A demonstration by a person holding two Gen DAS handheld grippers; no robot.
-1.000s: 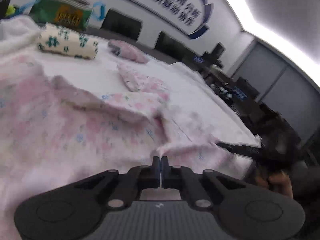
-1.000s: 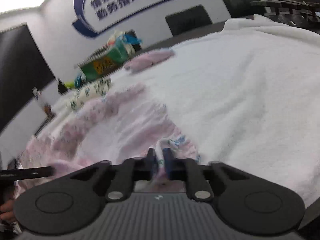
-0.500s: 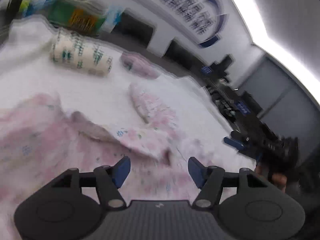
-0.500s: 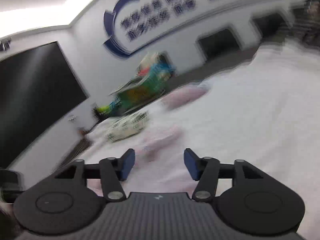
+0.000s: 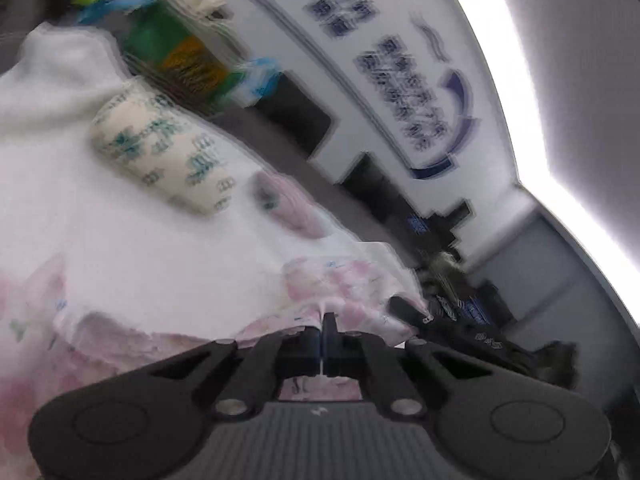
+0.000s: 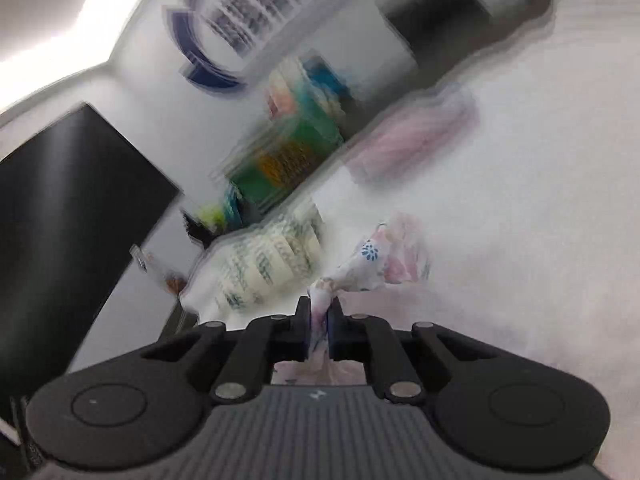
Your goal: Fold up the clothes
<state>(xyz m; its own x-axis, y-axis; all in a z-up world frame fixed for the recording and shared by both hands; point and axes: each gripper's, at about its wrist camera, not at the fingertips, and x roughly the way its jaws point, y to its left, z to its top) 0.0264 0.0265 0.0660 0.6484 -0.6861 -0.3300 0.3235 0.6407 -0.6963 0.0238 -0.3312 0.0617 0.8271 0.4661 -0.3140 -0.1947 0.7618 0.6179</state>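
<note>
A pink floral garment (image 5: 344,280) lies crumpled on the white towel-covered table (image 5: 120,220). My left gripper (image 5: 322,320) has its jaws closing, pinched tight on a thin edge of this cloth. In the right wrist view, a bunched corner of the same floral garment (image 6: 384,260) stands up from between the closing jaws of my right gripper (image 6: 319,308), which press on it. The table cover (image 6: 540,200) stretches away to the right. At the right of the left wrist view a black part of the other gripper (image 5: 408,310) shows. Both views are tilted and blurred.
A rolled cream cloth with green prints (image 5: 160,152) (image 6: 268,264) and a folded pink garment (image 5: 288,204) (image 6: 416,136) lie farther back. A green bag (image 5: 180,52) (image 6: 288,160) stands at the table's far edge. A dark screen (image 6: 60,220) fills the left wall.
Both grippers, shut on the cloth a second ago, stood open half a second ago and are now shut on the floral garment again. Both hands moved and rolled, tilting the views.
</note>
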